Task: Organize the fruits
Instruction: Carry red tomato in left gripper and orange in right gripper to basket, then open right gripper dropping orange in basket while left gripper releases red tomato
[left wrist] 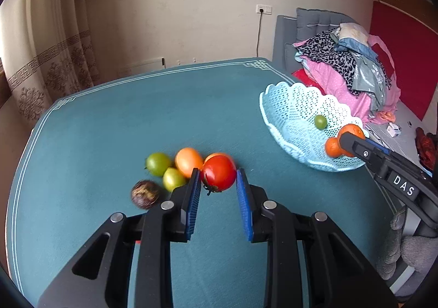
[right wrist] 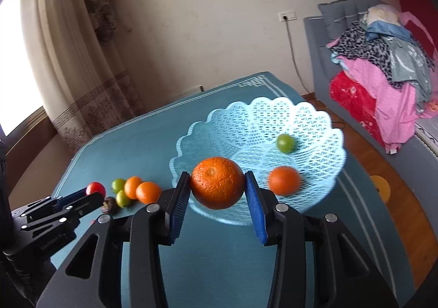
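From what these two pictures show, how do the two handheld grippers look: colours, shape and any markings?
Both the left gripper and the right gripper are black angular frames with cut-out openings and silver round bolts. Each carries two flat blue ribbed pads. The right one has white letters "DAS" on its side. No cables or sleeves show.

At my twelve o'clock the basket [right wrist: 314,127] blurs; the left gripper [right wrist: 94,194] half-hides the tomato [right wrist: 96,187] (nine o'clock).

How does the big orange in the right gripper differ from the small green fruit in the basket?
The big dimpled orange is far larger than the small smooth green fruit. The orange is gripped by the right gripper near the pale blue plastic basket's rim; the green fruit lies inside. Both are round.
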A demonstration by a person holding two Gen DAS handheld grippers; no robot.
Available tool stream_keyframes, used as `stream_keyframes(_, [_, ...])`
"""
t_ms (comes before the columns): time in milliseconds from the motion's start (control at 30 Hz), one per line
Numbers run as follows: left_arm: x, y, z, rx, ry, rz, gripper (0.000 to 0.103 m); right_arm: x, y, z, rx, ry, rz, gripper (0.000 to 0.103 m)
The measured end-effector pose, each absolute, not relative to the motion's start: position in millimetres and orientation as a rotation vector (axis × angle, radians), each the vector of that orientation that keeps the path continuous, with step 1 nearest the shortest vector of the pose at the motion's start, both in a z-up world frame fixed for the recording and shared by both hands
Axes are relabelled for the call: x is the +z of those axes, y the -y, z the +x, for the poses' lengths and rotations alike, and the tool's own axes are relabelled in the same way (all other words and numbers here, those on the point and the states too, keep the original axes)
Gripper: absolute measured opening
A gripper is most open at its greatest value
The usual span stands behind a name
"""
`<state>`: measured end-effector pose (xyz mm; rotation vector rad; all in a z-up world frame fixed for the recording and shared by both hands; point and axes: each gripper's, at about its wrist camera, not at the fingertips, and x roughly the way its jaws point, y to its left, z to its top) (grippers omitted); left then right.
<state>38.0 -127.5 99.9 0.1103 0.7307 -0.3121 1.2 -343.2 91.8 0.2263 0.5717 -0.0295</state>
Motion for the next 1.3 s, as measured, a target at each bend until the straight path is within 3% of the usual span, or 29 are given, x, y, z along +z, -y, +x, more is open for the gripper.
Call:
stream_keyframes(533, [102, 202, 70, -0.438, -0.723, 0.150, 0.027, 82, 389, -1, -0.130, -0.549, 0.275, 0.043])
stream_keyframes(633, [99, 214, 76, -0.460, -0.728, 0.148, 0.027, 82, 394, -3, -0.147, -0.535, 0.291, 0.050])
stream_keyframes(800, [92, 232, 86, -0.503, -0.760, 0.141, 0.028, 82, 395, -6, -0.164, -0.525, 0.288, 0.051])
stream_keyframes(867, [89, 238, 88, -0.517, -0.768, 0.135, 0.035, 81, 397, -7, -0.172, -0.523, 0.294, 0.051])
stream_keyframes(933, [87, 238, 89, -0.505, -0.768, 0.130, 0.073, 80, 399, -8, -0.182, -0.522, 0.302, 0.051])
stream_keyframes(1067, [85, 229, 93, -0.468, -0.770, 0.109, 0.076, 78, 401, -9, -0.185, -0.529, 0.310, 0.053])
stream_keyframes(1300, [86, 195, 97, -0.371, -0.739, 0.080, 0.092, 77, 391, -9, -0.163, -0.539, 0.312, 0.062])
